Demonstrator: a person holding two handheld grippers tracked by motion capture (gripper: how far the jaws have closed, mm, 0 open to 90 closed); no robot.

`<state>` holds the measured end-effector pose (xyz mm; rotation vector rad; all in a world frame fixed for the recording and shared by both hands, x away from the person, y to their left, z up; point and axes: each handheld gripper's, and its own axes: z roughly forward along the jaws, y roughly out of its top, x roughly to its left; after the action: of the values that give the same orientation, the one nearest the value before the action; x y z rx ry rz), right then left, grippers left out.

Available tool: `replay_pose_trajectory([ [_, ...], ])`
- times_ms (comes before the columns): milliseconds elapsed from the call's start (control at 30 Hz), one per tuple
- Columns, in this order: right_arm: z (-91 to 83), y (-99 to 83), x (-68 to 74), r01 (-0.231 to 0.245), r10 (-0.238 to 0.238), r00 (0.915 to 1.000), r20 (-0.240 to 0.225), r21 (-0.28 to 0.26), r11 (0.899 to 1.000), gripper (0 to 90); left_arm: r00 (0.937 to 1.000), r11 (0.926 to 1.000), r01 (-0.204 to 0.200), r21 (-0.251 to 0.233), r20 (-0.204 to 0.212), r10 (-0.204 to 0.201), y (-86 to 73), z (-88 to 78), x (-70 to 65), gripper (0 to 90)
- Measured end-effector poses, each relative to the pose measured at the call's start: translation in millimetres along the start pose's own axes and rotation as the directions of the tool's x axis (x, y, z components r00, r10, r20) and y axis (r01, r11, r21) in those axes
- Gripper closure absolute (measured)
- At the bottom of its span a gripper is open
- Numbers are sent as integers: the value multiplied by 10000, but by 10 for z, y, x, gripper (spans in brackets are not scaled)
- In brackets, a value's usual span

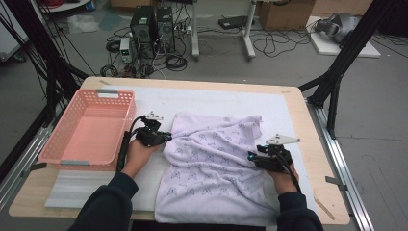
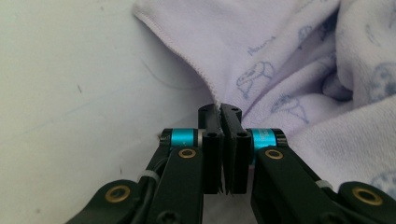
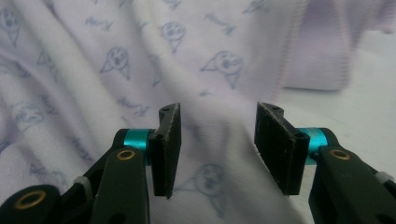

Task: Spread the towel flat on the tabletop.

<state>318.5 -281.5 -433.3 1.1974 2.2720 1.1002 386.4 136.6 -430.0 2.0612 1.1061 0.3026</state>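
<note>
A pale lilac cloth (image 1: 214, 166) printed with small blue figures is spread, rumpled, over the white mat (image 1: 192, 98) on the desk (image 1: 308, 144), from the middle toward 5 o'clock. The cloth's stitched edge at 9 o'clock is pinched by the left claw (image 1: 166, 136); in the left gripper view the edge (image 2: 187, 56) is seen clamped between jaws pressed together. The right claw (image 1: 251, 156) is held over the cloth's 3 o'clock side, its jaws parted with nothing pressed between them; in the right gripper view the cloth (image 3: 140, 60) lies behind the gap. A pink basket (image 1: 121, 103) is set at 9 o'clock, near the left claw.
</note>
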Motion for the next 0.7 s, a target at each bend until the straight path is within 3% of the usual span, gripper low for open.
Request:
replay_pose_trajectory([
  [133,163,3,90,409,-398,9991,-142,863,9954,553,9995,9995,-34,-298,-320,24,-53,-137,-16,871],
  [200,154,8,97,538,-507,9979,-392,841,9950,748,9995,9994,-1,-355,-303,-10,-113,-180,7,871],
  [267,142,0,90,379,-320,9973,-659,905,9952,811,9993,9995,84,-317,-365,-95,-183,-196,23,871],
  [433,30,-21,119,755,-581,9895,-1323,1306,9886,830,9993,9985,253,-484,-270,-266,-310,-268,37,871],
  [700,-356,-221,183,1006,-623,9751,-2128,1742,9796,831,9989,9961,475,-746,51,-473,-458,-316,25,869],
])
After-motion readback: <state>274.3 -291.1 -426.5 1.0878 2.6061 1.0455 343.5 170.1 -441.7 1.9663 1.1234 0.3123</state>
